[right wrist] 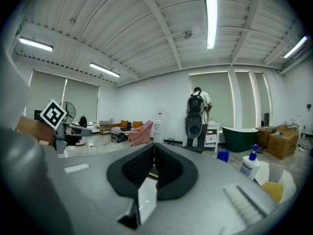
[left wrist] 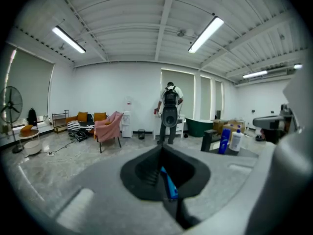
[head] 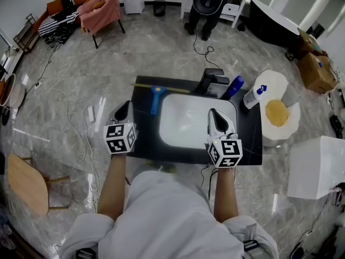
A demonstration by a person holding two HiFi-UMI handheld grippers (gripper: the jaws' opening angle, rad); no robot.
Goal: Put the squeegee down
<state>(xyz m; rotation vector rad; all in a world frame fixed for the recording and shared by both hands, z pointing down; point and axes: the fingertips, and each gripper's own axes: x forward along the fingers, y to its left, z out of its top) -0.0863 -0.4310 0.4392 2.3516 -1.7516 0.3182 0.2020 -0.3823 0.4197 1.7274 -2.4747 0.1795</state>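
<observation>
Left tool [head: 124, 108]: jaws pressed together, nothing between them, hovering over the left edge of the desk [head: 146, 128]. Right tool [head: 214, 115]: likewise closed and empty, above the white basin [head: 188, 120]. Squeegee [head: 156, 99]: lying flat on the desk by the basin's far left corner, apart from both tools. Probably light, with a rigid blue handle and a soft blade edge; best taken mid-handle.
</observation>
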